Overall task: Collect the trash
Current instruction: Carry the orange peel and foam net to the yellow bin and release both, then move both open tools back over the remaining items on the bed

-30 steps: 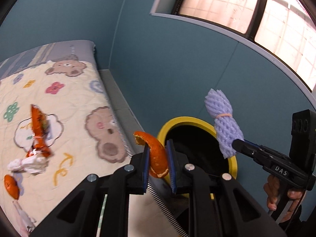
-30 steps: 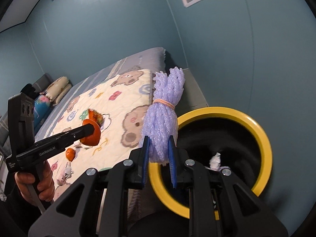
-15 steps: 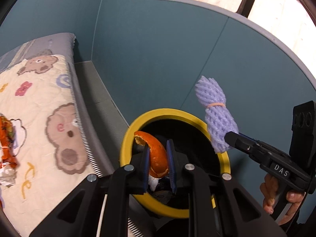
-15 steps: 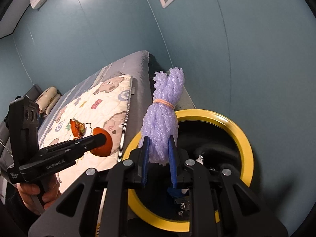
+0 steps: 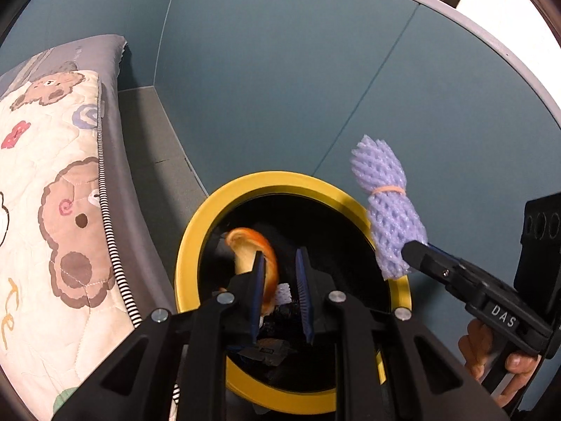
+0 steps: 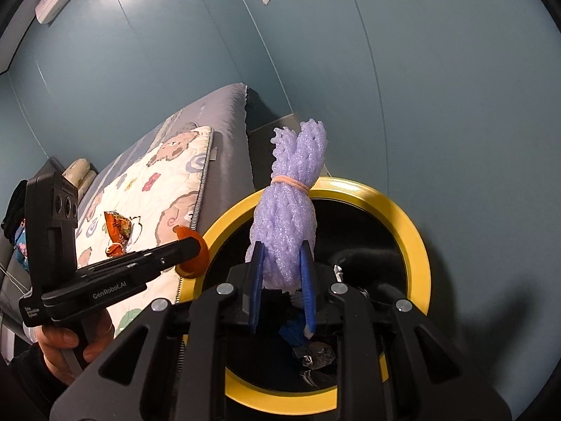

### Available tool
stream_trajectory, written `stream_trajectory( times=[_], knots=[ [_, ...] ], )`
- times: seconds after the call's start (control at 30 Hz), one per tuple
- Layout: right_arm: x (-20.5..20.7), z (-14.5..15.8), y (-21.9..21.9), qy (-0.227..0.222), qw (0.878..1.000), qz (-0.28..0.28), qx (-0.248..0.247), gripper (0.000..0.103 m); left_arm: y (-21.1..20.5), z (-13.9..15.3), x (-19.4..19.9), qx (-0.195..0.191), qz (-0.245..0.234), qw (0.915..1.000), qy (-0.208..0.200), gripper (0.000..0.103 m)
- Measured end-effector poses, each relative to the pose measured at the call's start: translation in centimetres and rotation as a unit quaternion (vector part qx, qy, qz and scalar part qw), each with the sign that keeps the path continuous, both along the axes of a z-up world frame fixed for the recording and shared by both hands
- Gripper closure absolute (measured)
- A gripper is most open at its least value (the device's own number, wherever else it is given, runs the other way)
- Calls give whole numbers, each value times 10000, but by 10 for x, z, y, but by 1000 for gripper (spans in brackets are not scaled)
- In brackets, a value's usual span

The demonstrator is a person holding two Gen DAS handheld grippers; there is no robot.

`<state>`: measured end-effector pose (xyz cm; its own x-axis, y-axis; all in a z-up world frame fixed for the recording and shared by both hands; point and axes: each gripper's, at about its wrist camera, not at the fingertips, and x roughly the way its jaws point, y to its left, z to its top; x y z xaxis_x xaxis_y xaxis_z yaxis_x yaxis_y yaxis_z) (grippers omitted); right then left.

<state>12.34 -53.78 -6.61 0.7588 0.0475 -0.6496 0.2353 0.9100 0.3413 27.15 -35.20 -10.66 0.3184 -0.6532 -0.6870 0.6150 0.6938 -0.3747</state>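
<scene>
My left gripper [image 5: 279, 286] is over the mouth of the yellow-rimmed black trash bin [image 5: 203, 224]. Its jaws stand apart, and the orange peel [image 5: 257, 249] leans against the left finger, blurred. In the right wrist view the left gripper [image 6: 191, 252] shows at the bin's left rim [image 6: 417, 245] with the peel [image 6: 191, 251] at its tip. My right gripper [image 6: 280, 273] is shut on a bundle of purple foam net [image 6: 285, 224] tied with a rubber band, above the bin. That bundle also shows in the left wrist view [image 5: 389, 210].
A bed with a bear-print quilt [image 5: 52, 210] lies left of the bin. An orange snack wrapper [image 6: 119, 231] lies on the quilt [image 6: 157, 189]. Blue walls [image 5: 315, 87] stand close behind the bin. Trash pieces [image 6: 312, 358] lie inside the bin.
Both grippers moved further over the bin. My left jaws have opened and the orange peel has come loose, tipping against the left finger. The right gripper still holds the foam net.
</scene>
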Motion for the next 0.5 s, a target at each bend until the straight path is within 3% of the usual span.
stream_trajectory(
  times=[0.13,0.23,0.37,0.5],
  knots=[
    [-1,-1,1,33,9999,-100,-61,78,4,4,-1,-99,103,9999,-28,63],
    [-3,-2,0,64,9998,-170,-62,69,8,7,-2,-117,155,9998,-48,56],
    [-3,-3,1,140,9996,-239,-52,52,20,10,0,-132,347,9993,-39,34],
    [-5,-6,6,224,9994,-249,-42,44,42,11,2,-131,589,9982,-10,26]
  ],
)
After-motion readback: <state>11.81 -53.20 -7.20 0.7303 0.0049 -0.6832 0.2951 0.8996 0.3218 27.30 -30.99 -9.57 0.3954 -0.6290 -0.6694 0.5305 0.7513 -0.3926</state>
